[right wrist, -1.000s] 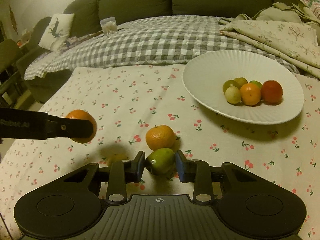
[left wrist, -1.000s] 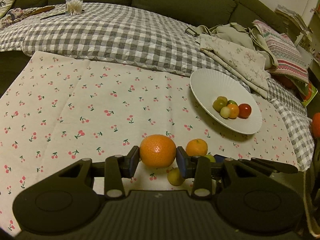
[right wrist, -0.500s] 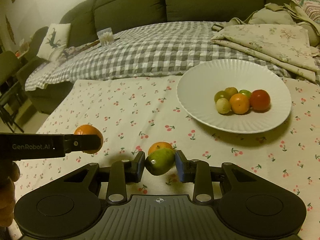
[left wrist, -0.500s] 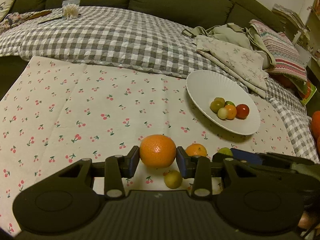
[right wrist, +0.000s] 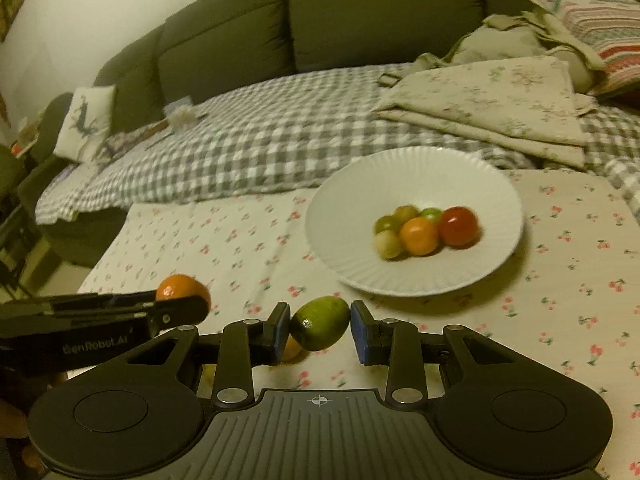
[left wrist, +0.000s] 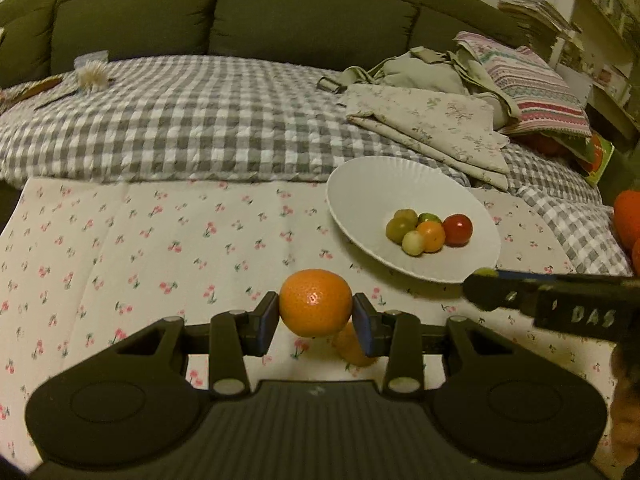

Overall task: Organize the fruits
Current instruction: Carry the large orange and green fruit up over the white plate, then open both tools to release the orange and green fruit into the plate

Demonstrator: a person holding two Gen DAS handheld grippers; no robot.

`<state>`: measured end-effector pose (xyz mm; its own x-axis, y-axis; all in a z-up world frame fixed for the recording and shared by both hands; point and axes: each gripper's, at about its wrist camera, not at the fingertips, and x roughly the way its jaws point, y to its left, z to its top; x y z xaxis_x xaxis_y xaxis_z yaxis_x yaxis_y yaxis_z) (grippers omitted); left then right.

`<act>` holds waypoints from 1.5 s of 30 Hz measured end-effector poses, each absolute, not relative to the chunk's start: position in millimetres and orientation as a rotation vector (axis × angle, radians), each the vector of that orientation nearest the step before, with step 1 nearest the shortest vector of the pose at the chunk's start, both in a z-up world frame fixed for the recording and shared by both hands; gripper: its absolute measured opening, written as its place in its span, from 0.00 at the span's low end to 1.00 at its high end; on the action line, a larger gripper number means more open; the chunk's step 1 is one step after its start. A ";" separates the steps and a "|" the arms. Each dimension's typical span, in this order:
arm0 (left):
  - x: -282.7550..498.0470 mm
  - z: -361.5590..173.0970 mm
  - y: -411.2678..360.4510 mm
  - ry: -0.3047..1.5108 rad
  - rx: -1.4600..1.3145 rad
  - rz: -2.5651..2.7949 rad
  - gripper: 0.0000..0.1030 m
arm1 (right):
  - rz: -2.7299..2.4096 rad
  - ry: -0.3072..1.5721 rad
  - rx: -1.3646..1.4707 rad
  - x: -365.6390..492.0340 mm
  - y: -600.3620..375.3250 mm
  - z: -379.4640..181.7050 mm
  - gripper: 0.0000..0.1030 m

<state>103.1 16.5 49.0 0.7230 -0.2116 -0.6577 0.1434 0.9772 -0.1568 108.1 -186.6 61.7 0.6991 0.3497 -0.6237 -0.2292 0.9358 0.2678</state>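
The left gripper [left wrist: 316,316] clamps a round orange tangerine [left wrist: 315,303] between both pads, lifted above the cherry-print tablecloth [left wrist: 160,248]. The right gripper [right wrist: 320,328] pinches a green oval fruit [right wrist: 319,323], also aloft. Just ahead sits a white ribbed plate [right wrist: 400,280] holding five small fruits [right wrist: 420,232].

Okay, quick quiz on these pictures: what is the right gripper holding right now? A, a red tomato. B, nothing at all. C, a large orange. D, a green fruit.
D: in the right wrist view the right gripper has its fingers closed on a green fruit, held above the cherry-print cloth, while the large orange sits in the left gripper.
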 end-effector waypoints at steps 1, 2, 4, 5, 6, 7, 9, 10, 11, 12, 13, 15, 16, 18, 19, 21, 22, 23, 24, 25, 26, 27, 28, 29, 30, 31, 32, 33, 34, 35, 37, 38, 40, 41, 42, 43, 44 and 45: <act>104.6 49.5 14.7 0.728 -0.087 -0.204 0.37 | 0.316 0.723 0.181 109.0 -190.0 63.7 0.31; 106.5 50.3 12.4 0.715 -0.076 -0.211 0.37 | 0.310 0.718 0.187 109.5 -192.9 65.5 0.31; 110.1 50.9 8.5 0.702 -0.060 -0.224 0.37 | 0.294 0.708 0.199 111.4 -199.2 68.4 0.31; 112.7 51.2 6.0 0.694 -0.053 -0.235 0.37 | 0.284 0.704 0.206 112.7 -202.6 69.4 0.31; 115.2 51.4 3.5 0.689 -0.047 -0.244 0.37 | 0.275 0.702 0.211 113.9 -206.2 69.7 0.31; 117.9 51.6 1.0 0.685 -0.043 -0.251 0.37 | 0.263 0.701 0.217 115.6 -210.2 69.7 0.31; 123.0 51.3 -4.9 0.674 -0.031 -0.273 0.37 | 0.238 0.701 0.230 119.0 -217.5 68.8 0.31; 125.6 50.9 -7.5 0.671 -0.028 -0.285 0.37 | 0.222 0.701 0.230 121.0 -221.0 68.4 0.31; 128.6 50.6 -10.4 0.669 -0.025 -0.300 0.37 | 0.209 0.698 0.228 122.5 -223.5 68.2 0.31; 131.7 50.2 -13.5 0.665 -0.022 -0.315 0.37 | 0.195 0.695 0.226 123.9 -226.5 67.8 0.31; 133.7 49.9 -16.6 0.660 -0.015 -0.327 0.37 | 0.182 0.692 0.229 125.7 -229.3 67.1 0.31; 138.5 49.2 -23.8 0.646 0.010 -0.349 0.37 | 0.165 0.688 0.237 129.7 -233.2 64.5 0.31; 141.2 48.6 -27.0 0.639 0.020 -0.359 0.37 | 0.160 0.686 0.241 131.2 -234.2 63.1 0.31; 146.6 46.5 -32.7 0.635 0.035 -0.379 0.37 | 0.154 0.678 0.237 134.4 -234.8 60.5 0.31; 149.6 45.0 -35.2 0.636 0.040 -0.385 0.37 | 0.151 0.675 0.228 135.9 -233.5 59.1 0.31; 154.9 41.1 -39.3 0.642 0.047 -0.390 0.37 | 0.149 0.673 0.210 138.6 -229.9 55.9 0.31; 157.7 39.1 -40.9 0.643 0.051 -0.394 0.37 | 0.151 0.675 0.206 140.5 -228.8 53.8 0.31; 160.9 36.7 -42.1 0.644 0.053 -0.399 0.37 | 0.152 0.676 0.204 141.9 -228.2 52.0 0.31; 163.6 34.9 -42.5 0.646 0.052 -0.404 0.37 | 0.150 0.676 0.201 143.5 -227.7 50.3 0.31; 167.1 32.9 -43.0 0.649 0.047 -0.404 0.37 | 0.148 0.676 0.196 145.1 -227.1 48.5 0.31; 170.9 30.6 -42.9 0.655 0.036 -0.403 0.37 | 0.146 0.676 0.191 146.2 -226.6 47.1 0.31; 173.8 28.5 -42.4 0.660 0.028 -0.405 0.37 | 0.146 0.676 0.188 147.0 -226.6 45.6 0.31; 177.1 26.1 -42.4 0.666 0.022 -0.408 0.37 | 0.146 0.677 0.187 147.9 -226.6 44.2 0.31; 179.0 24.4 -42.5 0.669 0.022 -0.409 0.37 | 0.145 0.678 0.187 148.7 -226.7 42.9 0.31; 180.7 22.5 -43.1 0.670 0.025 -0.409 0.37 | 0.145 0.679 0.186 149.5 -226.5 42.0 0.31; 182.1 21.0 -43.9 0.671 0.029 -0.408 0.38 | 0.144 0.677 0.183 150.3 -226.1 40.9 0.31; 182.8 20.0 -44.2 0.667 0.030 -0.410 0.38 | 0.145 0.675 0.175 151.1 -225.5 39.9 0.31; 183.7 19.4 -44.4 0.666 0.030 -0.412 0.38 | 0.147 0.674 0.167 152.0 -224.4 38.9 0.31; 185.2 19.0 -44.9 0.666 0.029 -0.413 0.38 | 0.150 0.673 0.160 152.9 -223.1 37.6 0.31; 186.4 18.6 -45.2 0.666 0.027 -0.414 0.39 | 0.153 0.674 0.156 153.9 -221.9 36.3 0.31; 187.4 17.5 -45.0 0.662 0.025 -0.416 0.39 | 0.156 0.675 0.143 155.3 -219.3 33.9 0.31; 187.8 17.2 -44.9 0.660 0.028 -0.416 0.39 | 0.157 0.674 0.135 155.7 -217.8 32.9 0.31; 187.9 17.6 -44.9 0.652 0.032 -0.409 0.42 | 0.161 0.674 0.124 156.6 -215.4 30.2 0.32; 188.3 18.4 -43.9 0.651 0.025 -0.408 0.44 | 0.162 0.675 0.121 157.0 -214.7 28.8 0.32; 188.1 19.5 -43.1 0.650 0.018 -0.409 0.45 | 0.161 0.671 0.119 157.0 -214.2 28.0 0.32; 188.0 20.8 -41.7 0.648 0.009 -0.410 0.47 | 0.157 0.669 0.117 157.4 -213.8 27.6 0.32; 187.5 22.1 -40.5 0.645 0.003 -0.408 0.50 | 0.152 0.668 0.114 157.9 -213.3 27.5 0.32; 186.6 23.6 -39.3 0.642 -0.001 -0.405 0.50 | 0.148 0.665 0.112 158.3 -213.2 27.6 0.33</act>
<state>186.6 -39.3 23.6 0.7254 -0.3679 -0.5818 0.3671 0.9217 -0.1251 158.3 -213.2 27.6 0.7770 0.1726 -0.6054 -0.1010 0.9834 0.1508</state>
